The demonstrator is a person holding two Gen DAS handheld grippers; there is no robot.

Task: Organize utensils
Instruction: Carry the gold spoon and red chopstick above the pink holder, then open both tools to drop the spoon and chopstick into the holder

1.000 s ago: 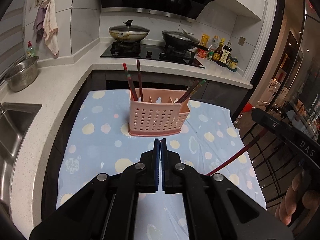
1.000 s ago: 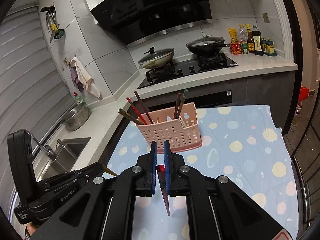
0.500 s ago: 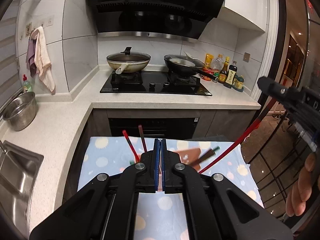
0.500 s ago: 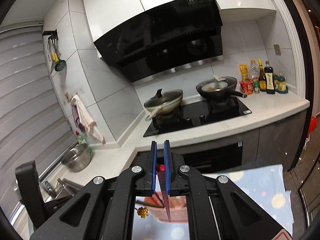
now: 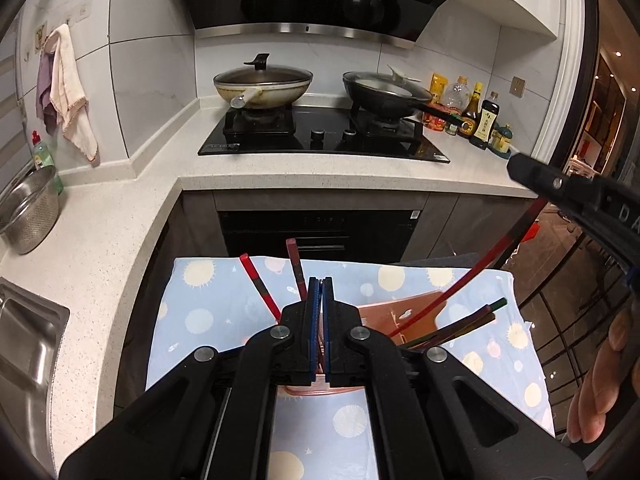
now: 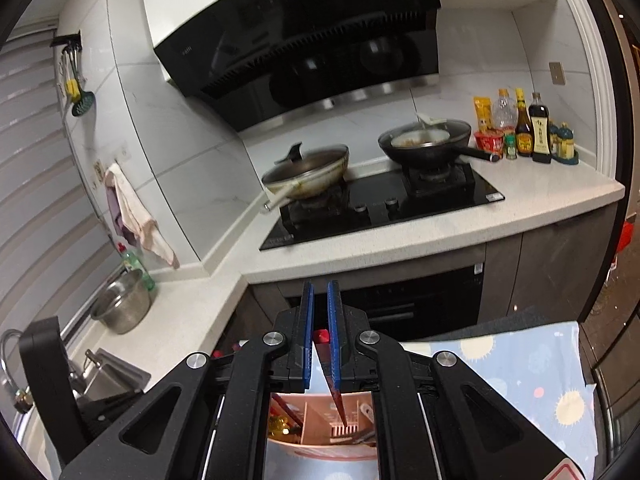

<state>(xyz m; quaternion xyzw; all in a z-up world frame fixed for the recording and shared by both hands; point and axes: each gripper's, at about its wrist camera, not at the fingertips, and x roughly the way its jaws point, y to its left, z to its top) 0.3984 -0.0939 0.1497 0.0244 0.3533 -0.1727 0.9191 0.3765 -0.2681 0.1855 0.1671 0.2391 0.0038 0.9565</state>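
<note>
Both grippers have travelled toward the pink caddy since the earlier frames, so the stove and range hood now fill the upper views and the caddy sits right beneath the fingers.

Speckled white worktop [image 5: 120,232] wraps round the corner, carrying the black hob [image 5: 320,136] with a lidded pan [image 5: 262,84] on the left and a dark wok [image 5: 384,94] on the right. Near the cameras lies a blue cloth with pale circles [image 5: 208,300]. On it stands the pink utensil caddy [image 6: 320,420], mostly hidden behind the fingers.

Left gripper [image 5: 321,308] is clenched with nothing between its blue pads. Right gripper [image 6: 320,336] is clamped on a red chopstick [image 6: 334,388], whose tip points down into the caddy's middle compartment. More chopsticks [image 5: 260,286] lean in the caddy's left and right ends.
</note>
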